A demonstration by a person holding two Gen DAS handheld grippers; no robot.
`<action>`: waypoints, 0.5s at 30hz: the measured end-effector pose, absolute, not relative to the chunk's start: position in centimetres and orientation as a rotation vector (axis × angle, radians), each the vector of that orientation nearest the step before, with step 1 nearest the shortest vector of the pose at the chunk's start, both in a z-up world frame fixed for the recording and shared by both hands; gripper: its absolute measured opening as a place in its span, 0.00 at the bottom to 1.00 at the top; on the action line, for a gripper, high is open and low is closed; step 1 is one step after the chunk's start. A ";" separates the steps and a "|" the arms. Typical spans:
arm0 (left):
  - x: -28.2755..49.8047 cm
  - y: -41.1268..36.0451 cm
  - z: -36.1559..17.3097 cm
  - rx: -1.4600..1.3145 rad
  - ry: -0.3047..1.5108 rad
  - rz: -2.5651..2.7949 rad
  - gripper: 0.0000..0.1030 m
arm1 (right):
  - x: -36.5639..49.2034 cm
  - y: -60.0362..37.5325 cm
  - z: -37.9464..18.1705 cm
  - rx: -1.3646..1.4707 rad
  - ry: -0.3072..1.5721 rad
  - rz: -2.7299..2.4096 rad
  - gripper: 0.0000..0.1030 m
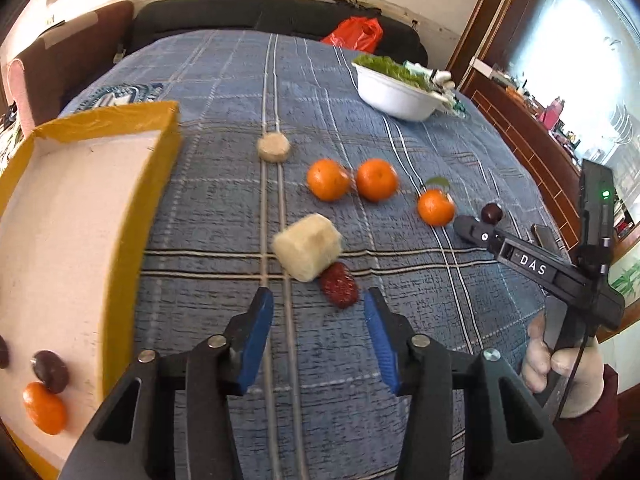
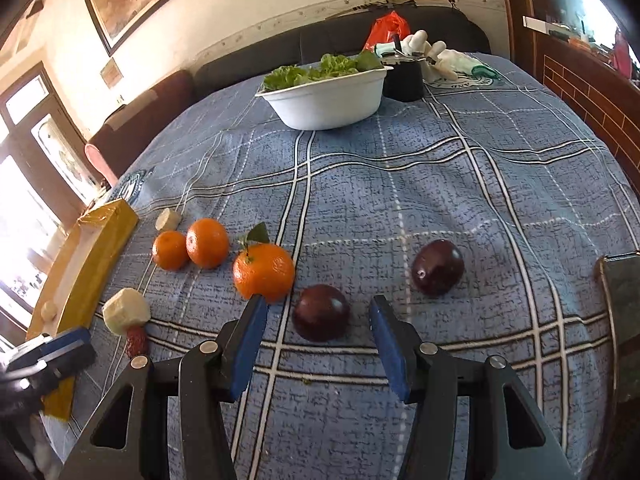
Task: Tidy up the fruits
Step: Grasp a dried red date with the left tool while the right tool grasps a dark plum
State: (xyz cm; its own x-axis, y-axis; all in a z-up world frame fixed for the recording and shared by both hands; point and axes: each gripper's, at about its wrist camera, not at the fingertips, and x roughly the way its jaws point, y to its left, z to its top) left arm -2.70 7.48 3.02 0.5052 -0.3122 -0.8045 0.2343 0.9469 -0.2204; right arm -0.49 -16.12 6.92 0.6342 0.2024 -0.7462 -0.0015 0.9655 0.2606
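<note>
My left gripper [image 1: 319, 300] is open and empty, just short of a red date [image 1: 338, 285] and a pale cut chunk [image 1: 307, 246]. Beyond lie a pale slice [image 1: 273, 147] and three oranges [image 1: 328, 179] [image 1: 376, 179] [image 1: 435, 207]. The yellow box [image 1: 132, 216] at the left holds an orange [image 1: 44, 408] and a dark plum [image 1: 51, 371]. My right gripper [image 2: 319, 308] is open, its jaws on either side of a dark plum [image 2: 321, 312] without touching it. A second plum [image 2: 437, 266] lies to the right, a leafed orange [image 2: 264, 272] to the left.
A white bowl of lettuce [image 2: 326, 96] stands far back on the blue plaid cloth [image 2: 400, 184], with a black cup [image 2: 403, 80] and white gloves [image 2: 430, 54] behind it. A dark flat object [image 2: 620, 292] lies at the right edge. A red bag [image 1: 354, 34] sits on the sofa.
</note>
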 end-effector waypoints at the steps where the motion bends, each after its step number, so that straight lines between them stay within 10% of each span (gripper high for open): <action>1: -2.7 7.1 2.8 -0.085 0.989 -0.321 0.44 | -0.6 -16.2 6.9 0.250 0.874 0.113 0.37; 10: -1.5 4.4 1.1 -0.053 0.970 -0.251 0.43 | -0.8 -16.2 6.9 0.265 0.874 0.141 0.30; 12: -1.3 4.2 1.1 -0.037 0.967 -0.228 0.22 | -0.8 -16.2 6.8 0.272 0.876 0.143 0.30; 15: -1.3 4.5 1.1 -0.052 0.965 -0.226 0.19 | -0.8 -16.5 6.8 0.290 0.878 0.145 0.30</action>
